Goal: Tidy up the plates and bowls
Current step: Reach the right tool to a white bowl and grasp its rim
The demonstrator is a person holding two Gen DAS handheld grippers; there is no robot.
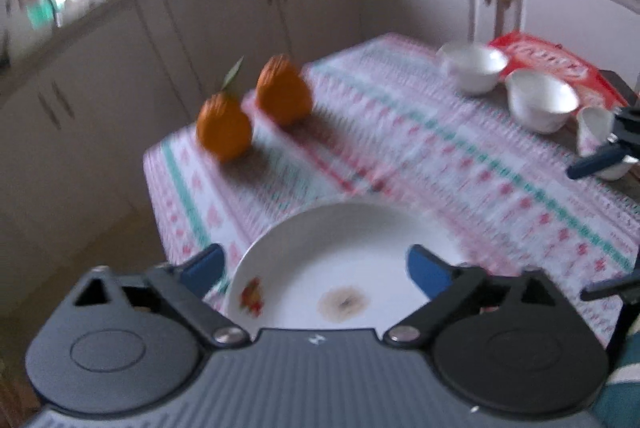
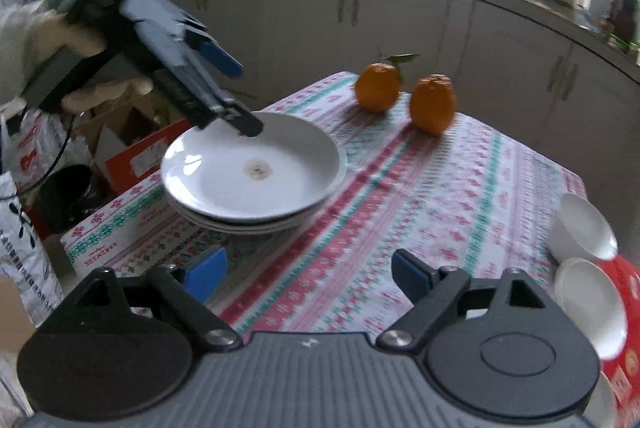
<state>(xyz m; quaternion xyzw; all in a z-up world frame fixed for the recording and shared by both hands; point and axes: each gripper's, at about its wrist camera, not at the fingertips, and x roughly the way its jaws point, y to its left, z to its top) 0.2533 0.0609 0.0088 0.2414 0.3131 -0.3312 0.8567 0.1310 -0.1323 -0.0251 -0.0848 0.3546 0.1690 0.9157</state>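
**Ana:** Plates first. Where are they?

**Ben:** Stacked near the table's left corner, as the right wrist view shows it. The top plate (image 2: 256, 164) is white with a brownish mark at its centre, and it sits on at least two more plates (image 2: 240, 224). The stack rests on the patterned tablecloth (image 2: 400, 212).

**Ana:** And the left gripper (image 1: 316, 264)?

**Ben:** Its jaws are spread wide with nothing clamped. In its own camera the blue fingertips (image 1: 426, 270) stand over the top plate, one past the rim on the left, one above the dish. From the right wrist view the tool hangs above the plate's far rim; whether its lower finger touches that rim I cannot tell. A light-gloved hand (image 2: 60, 40) holds it.

**Ana:** The right gripper (image 2: 308, 276)?

**Ben:** Also spread wide, empty, above bare cloth between the plate stack and the bowls.

**Ana:** The bowls?

**Ben:** Two white bowls (image 1: 474, 66) (image 1: 540, 100) stand side by side at the table's right edge, beside a red package (image 1: 560, 68). A smaller white cup (image 1: 594, 128) is just beyond them, partly behind the right gripper's finger.

**Ana:** Anything else there?

**Ben:** Two oranges (image 2: 378, 86) (image 2: 434, 102) near the far edge, one with a leaf, well apart from the plates. Both views are blurred.
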